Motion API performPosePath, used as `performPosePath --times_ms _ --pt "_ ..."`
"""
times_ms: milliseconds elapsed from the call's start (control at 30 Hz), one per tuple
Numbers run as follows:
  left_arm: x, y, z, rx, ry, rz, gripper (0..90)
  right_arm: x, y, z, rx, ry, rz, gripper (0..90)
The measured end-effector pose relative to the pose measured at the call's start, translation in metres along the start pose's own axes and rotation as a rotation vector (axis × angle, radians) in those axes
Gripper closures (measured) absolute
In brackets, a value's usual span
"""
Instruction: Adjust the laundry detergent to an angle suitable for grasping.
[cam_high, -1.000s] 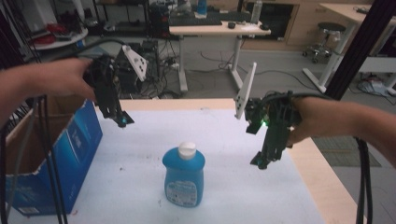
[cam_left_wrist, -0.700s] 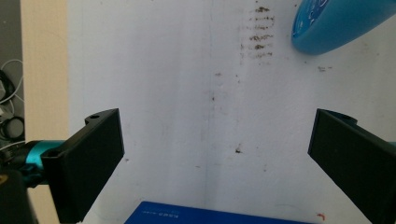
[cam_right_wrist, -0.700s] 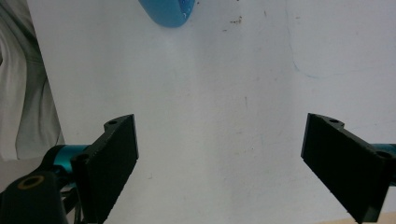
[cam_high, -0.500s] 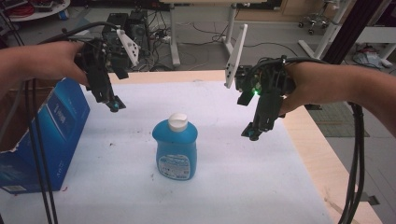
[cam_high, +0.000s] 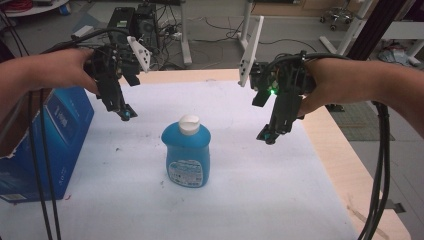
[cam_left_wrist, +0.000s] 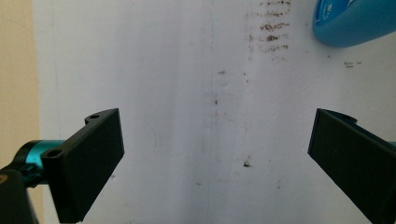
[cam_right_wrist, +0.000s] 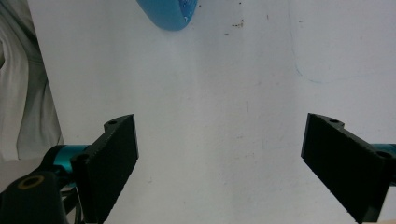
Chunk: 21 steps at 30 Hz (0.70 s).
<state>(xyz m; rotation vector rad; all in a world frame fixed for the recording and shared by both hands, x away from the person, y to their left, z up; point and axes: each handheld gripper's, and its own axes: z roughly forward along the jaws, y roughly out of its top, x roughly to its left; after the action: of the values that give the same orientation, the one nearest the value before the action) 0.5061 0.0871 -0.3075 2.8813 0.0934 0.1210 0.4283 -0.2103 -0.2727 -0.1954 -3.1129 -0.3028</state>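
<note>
Beside the blue cardboard box (cam_high: 47, 140), upright on the white table cover (cam_high: 250, 200): blue plastic bottle with white cap (cam_high: 186, 152) | my left gripper (cam_high: 126, 114) and right gripper (cam_high: 267, 136) flank it, jaws apart, empty | likely smooth, slippery, squeezable; grip mid-body

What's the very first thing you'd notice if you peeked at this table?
The bright blue bottle with a white cap, standing upright in the middle of the white table. Two black grippers hang in the air on either side of it, the left gripper and the right gripper, both with jaws wide apart and holding nothing. A blue box sits at the table's left edge.
</note>
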Motion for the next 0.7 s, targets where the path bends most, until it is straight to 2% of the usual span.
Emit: performPosePath --times_ms 333,700 --pt "-0.0015 0.0002 0.0048 0.0 -0.002 0.004 3.5 0.0003 0.0001 0.0005 -0.008 -0.001 -0.008 10.4" --pt "-0.0027 0.0014 0.0019 -0.009 0.004 0.006 3.5 0.0026 -0.0013 -0.0027 -0.015 -0.001 0.002 10.4"
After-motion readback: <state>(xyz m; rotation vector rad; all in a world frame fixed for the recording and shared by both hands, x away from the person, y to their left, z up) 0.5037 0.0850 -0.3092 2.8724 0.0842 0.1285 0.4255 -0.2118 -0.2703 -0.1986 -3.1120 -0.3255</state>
